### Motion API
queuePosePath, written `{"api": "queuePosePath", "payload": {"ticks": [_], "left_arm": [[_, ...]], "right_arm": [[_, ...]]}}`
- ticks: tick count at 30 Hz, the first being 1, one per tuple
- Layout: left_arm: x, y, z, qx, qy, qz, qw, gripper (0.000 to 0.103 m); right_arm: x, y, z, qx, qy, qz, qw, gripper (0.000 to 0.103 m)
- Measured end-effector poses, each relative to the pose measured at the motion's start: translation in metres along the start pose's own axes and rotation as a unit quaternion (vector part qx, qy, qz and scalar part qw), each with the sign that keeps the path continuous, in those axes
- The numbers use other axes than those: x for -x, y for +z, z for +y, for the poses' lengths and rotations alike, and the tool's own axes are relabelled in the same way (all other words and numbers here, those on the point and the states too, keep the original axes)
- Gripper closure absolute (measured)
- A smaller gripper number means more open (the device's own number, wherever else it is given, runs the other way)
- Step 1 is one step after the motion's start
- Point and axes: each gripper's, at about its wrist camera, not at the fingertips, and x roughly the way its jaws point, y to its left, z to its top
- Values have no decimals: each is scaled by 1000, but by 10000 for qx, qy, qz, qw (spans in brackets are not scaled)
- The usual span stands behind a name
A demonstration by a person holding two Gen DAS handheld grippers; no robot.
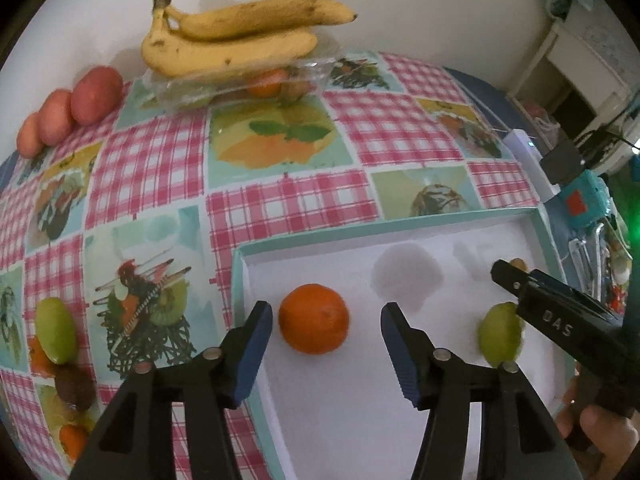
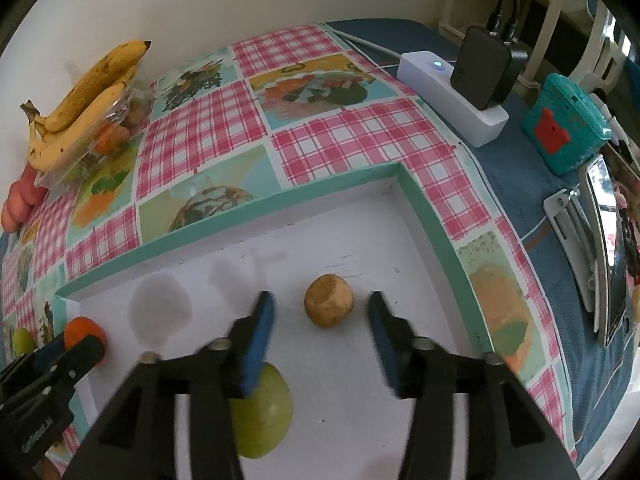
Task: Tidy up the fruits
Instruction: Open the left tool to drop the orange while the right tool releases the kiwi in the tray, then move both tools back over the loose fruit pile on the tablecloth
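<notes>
A pink-checked, fruit-printed tablecloth [image 2: 320, 136] covered the table against a cream wall [image 1: 80, 20]. The shallow white tray with a teal rim [image 2: 436, 224] held a round orange [image 1: 313, 319], a green fruit [image 2: 262, 412] and a brown fruit [image 2: 329, 300]. The left gripper [image 1: 326, 330] stood open around the orange, not touching it; the right gripper [image 2: 321, 318] stood open around the brown fruit.

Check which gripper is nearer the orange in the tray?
Left. The left gripper stands open right around the orange, a finger on either side, not touching. The right gripper is farther along the tray, open around a brown fruit.
</notes>
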Motion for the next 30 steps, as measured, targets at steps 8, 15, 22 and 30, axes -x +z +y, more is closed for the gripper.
{"api": "queuePosePath", "payload": {"ticks": [8, 15, 22, 30], "left_arm": [[18, -2, 8, 151, 360, 58, 9992, 32], [34, -4, 35, 524, 696, -146, 9961, 22], [43, -13, 64, 853, 1482, -241, 9850, 0], [71, -29, 100, 1279, 1737, -432, 9755, 0]], "right_arm": [[20, 5, 1, 19, -18, -189, 9998, 34], [33, 5, 6, 160, -94, -239, 9995, 11], [46, 1, 20, 426, -140, -374, 9983, 10], [58, -10, 42, 789, -110, -393, 9960, 10]]}}
